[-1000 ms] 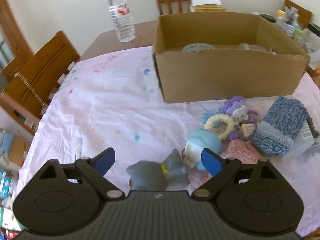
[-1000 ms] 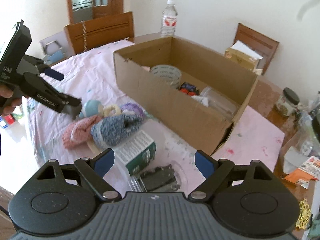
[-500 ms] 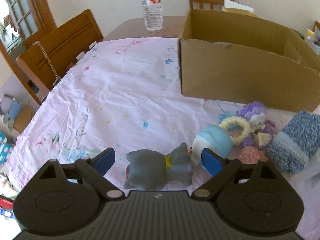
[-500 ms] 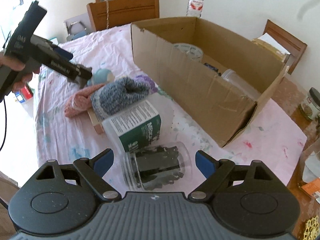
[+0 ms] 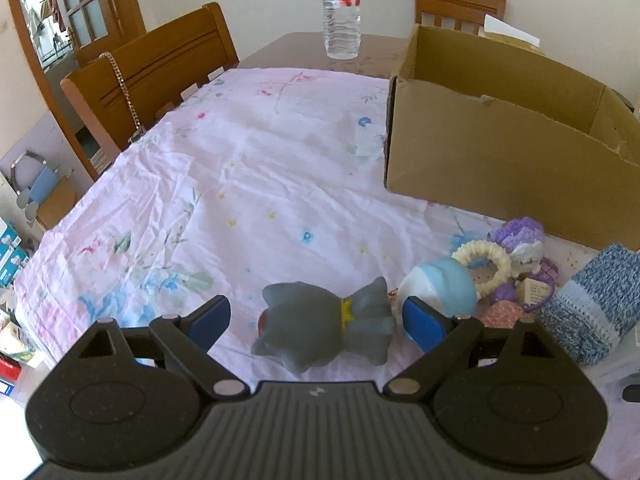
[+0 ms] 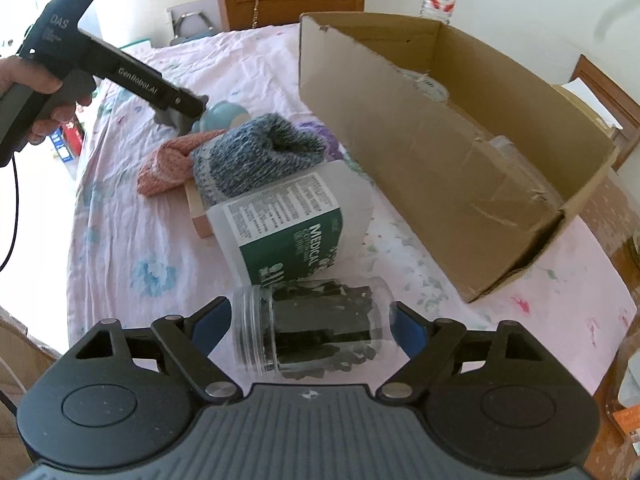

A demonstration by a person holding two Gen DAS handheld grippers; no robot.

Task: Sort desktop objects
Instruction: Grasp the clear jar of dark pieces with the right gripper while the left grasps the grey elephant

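My left gripper is open, its blue pads on either side of a grey rubber toy lying on the pink cloth; it also shows in the right wrist view. My right gripper is open around a clear jar of dark pieces lying on its side. A cardboard box stands open behind, with a few things inside. A blue-white round toy, cream ring, purple knit, pink knit, blue knit sock and a white green-labelled bottle lie in front of it.
A water bottle stands at the table's far edge. Wooden chairs stand around the table. A thin wooden block lies under the knit sock. Clutter sits at the table's right end.
Both grippers have come lower and closer: the grey toy now lies between the left pads, and the clear jar now lies between the right pads. Both stay open.
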